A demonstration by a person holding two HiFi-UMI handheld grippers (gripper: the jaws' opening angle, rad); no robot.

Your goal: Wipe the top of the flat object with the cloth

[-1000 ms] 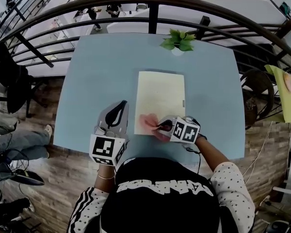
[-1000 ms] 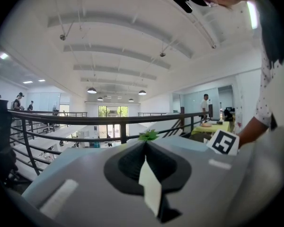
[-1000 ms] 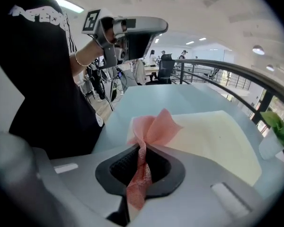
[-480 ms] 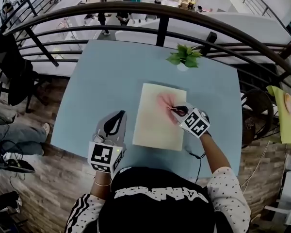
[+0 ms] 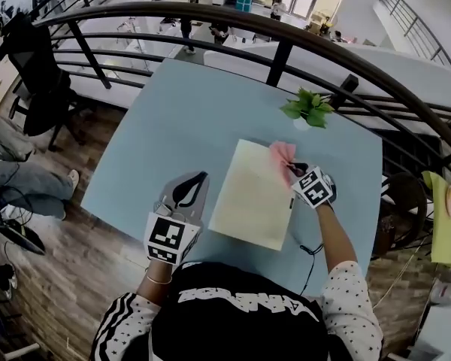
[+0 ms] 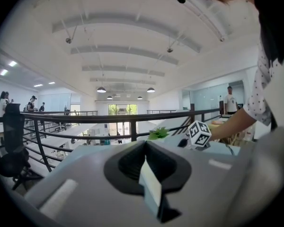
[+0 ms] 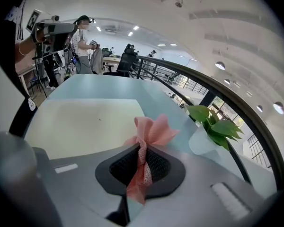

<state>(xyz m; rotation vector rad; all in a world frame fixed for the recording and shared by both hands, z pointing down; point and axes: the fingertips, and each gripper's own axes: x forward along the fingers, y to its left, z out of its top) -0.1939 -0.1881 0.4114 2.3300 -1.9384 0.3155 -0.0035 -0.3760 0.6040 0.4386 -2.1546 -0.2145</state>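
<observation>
Wipe judged under way: right gripper [image 5: 297, 170], jaws clamped on a bunched pink cloth [image 5: 282, 156], holds it at the far right corner of the flat object [image 5: 252, 194]. The surface gives no trace of which parts are done, so the remainder cannot be told. Flat object: pale cream rectangular sheet, matte, plain but for a tiny speck, lying flat on the blue worktop [image 5: 173, 119], near a small potted plant [image 5: 310, 107]. Left gripper [image 5: 188, 194]: jaws together on nothing, beside the sheet's near left edge.
</observation>
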